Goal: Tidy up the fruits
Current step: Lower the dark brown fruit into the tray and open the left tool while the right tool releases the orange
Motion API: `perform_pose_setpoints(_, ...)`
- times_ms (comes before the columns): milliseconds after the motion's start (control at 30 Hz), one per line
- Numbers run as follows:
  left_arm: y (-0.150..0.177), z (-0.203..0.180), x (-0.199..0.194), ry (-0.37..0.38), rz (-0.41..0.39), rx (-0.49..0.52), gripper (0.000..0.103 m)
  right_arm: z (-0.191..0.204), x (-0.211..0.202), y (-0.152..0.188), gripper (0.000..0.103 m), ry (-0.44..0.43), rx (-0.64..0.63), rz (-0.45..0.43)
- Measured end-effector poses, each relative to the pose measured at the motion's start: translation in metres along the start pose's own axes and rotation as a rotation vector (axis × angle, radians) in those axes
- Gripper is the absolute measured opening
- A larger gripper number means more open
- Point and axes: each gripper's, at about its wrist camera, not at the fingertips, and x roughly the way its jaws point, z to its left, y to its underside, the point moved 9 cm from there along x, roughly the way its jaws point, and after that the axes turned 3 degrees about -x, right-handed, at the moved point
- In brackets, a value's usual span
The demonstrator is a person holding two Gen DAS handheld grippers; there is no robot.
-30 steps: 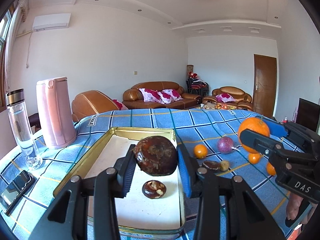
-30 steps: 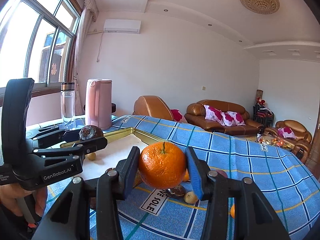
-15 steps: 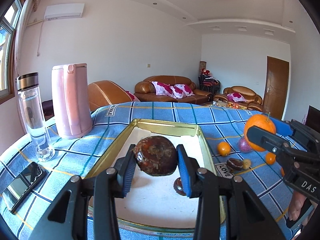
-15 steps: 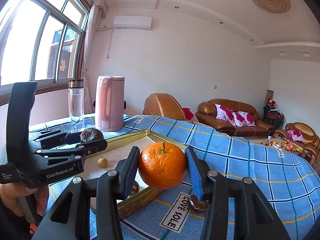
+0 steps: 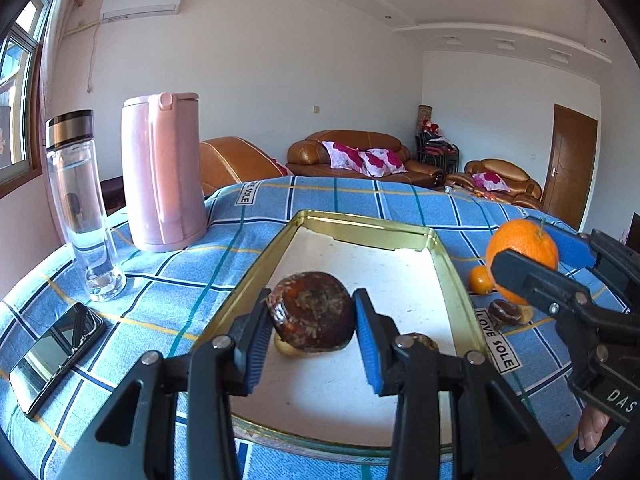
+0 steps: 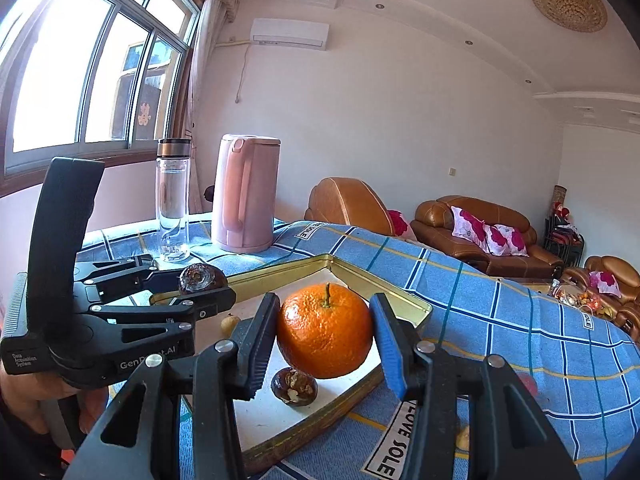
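My left gripper (image 5: 311, 320) is shut on a dark brown wrinkled fruit (image 5: 314, 310) and holds it over the near part of the gold tray (image 5: 362, 226). A small yellow fruit (image 5: 286, 348) and another brown fruit (image 5: 420, 342) lie in the tray beneath. My right gripper (image 6: 325, 332) is shut on a large orange (image 6: 325, 330) and holds it above the tray's right rim (image 6: 404, 304). In the left wrist view the orange (image 5: 520, 246) shows at the right, beyond the tray's edge. The left gripper's brown fruit (image 6: 200, 277) shows in the right wrist view.
A pink kettle (image 5: 162, 172), a glass bottle (image 5: 82, 208) and a phone (image 5: 52, 354) stand left of the tray on the blue checked cloth (image 5: 344, 196). A small orange (image 5: 480, 280) and a brown fruit (image 5: 505, 313) lie right of the tray. Sofas stand behind.
Both grippers have moved left with their fruits. The left one now holds the brown fruit lower over the tray; the orange has come over the tray's right rim.
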Motion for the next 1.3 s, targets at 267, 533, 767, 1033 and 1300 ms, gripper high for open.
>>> perform_pose_setpoints(267, 0.002, 0.011, 0.005, -0.016, 0.033, -0.007, 0.041, 0.009, 0.018, 0.0, 0.049, -0.023, -0.012, 0.03)
perform_pose_setpoints(533, 0.005, 0.014, 0.009, -0.022, 0.061, -0.003, 0.041, 0.02, 0.032, 0.001, 0.049, -0.04, -0.014, 0.054)
perform_pose_setpoints(767, 0.009, 0.016, 0.015, -0.023, 0.098, 0.003, 0.041, 0.021, 0.042, 0.01, 0.049, -0.052, 0.007, 0.086)
perform_pose_setpoints(1033, 0.013, 0.015, 0.023, -0.02, 0.142, 0.008, 0.041, 0.024, 0.054, 0.02, 0.049, -0.058, 0.003, 0.143)
perform_pose_setpoints(1300, 0.019, 0.016, 0.031, -0.006, 0.188, 0.001, 0.041, 0.028, 0.067, 0.034, 0.049, -0.073, -0.002, 0.227)
